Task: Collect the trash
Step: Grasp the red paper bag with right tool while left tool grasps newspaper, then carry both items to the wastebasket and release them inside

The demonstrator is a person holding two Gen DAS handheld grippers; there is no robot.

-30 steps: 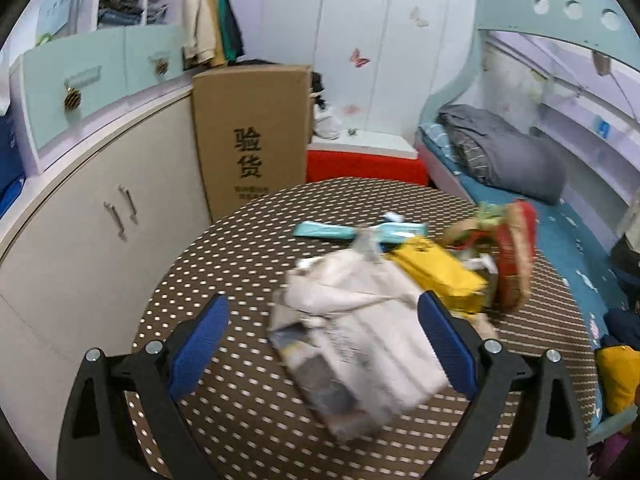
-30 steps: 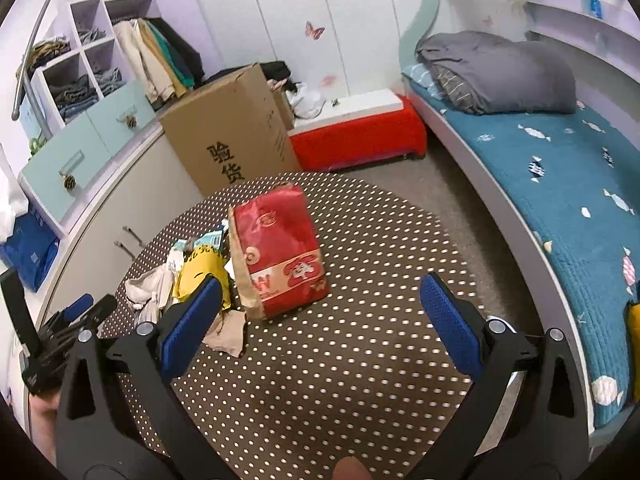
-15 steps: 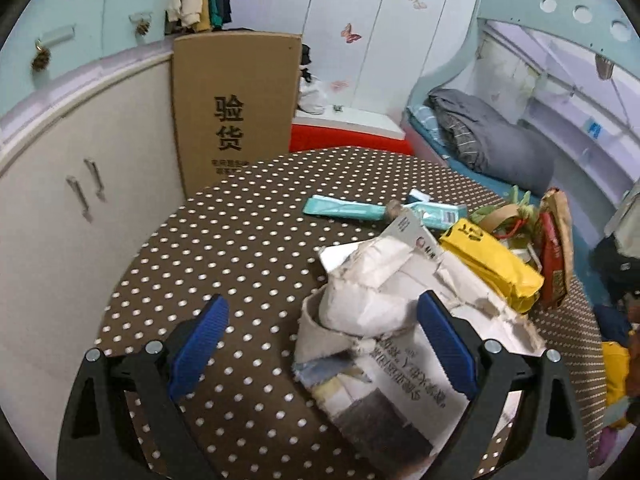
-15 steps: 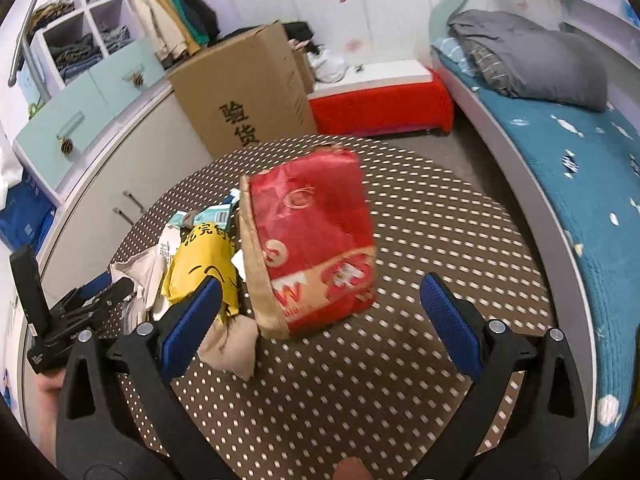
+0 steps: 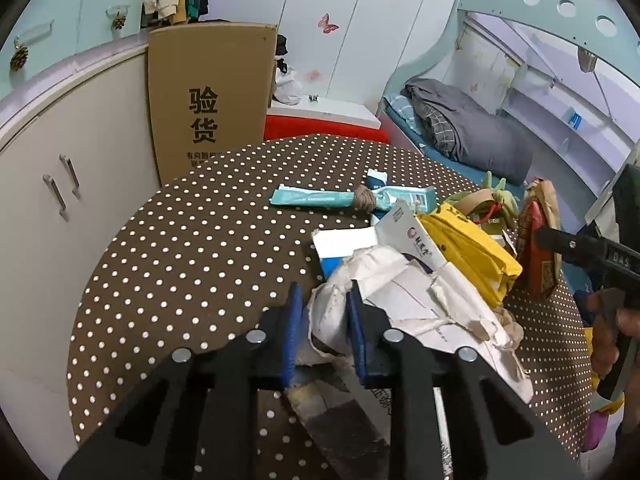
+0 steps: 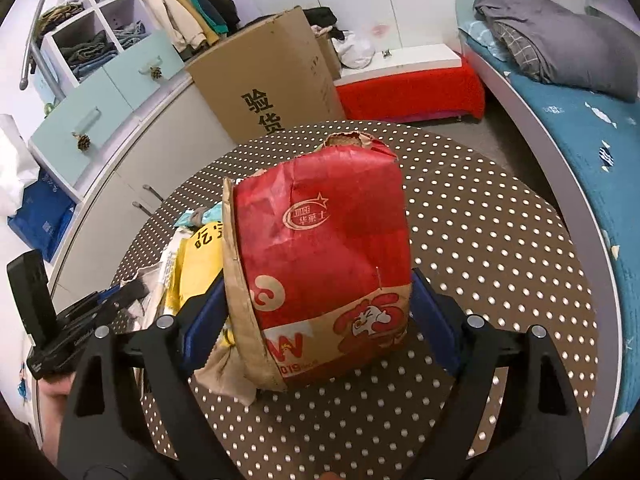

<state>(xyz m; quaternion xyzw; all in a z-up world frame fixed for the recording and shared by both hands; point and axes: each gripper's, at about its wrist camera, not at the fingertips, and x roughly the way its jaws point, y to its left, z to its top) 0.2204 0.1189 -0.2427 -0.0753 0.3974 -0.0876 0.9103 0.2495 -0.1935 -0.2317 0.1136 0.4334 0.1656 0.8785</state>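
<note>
Trash in the left tongs: we have the left tongs (image 5: 322, 332) clamped on a fold of crumpled white paper (image 5: 404, 296), at the near edge of the pile on the dotted table (image 5: 192, 248). It looks light and limp, so we judge a pinch on a thick bunched fold holds better than a single thin edge, which could tear or slip.
Trash in the right tongs: our right tongs (image 6: 316, 312) sit closed against both sides of the red paper bag (image 6: 324, 264), which stands upright on the table just beside the pile. It seems light and crushable, with a torn top, so we would grip its lower creased part gently.
Yellow packet (image 5: 472, 248): it lies between the paper and the bag, soft and probably slick, best taken by an end.
Teal tube (image 5: 316, 198): it rests farther back on the table, flat and slim, apart from the heap.
Cardboard box (image 5: 210, 100): it stands beyond the table against the cabinet (image 5: 60, 168).
</note>
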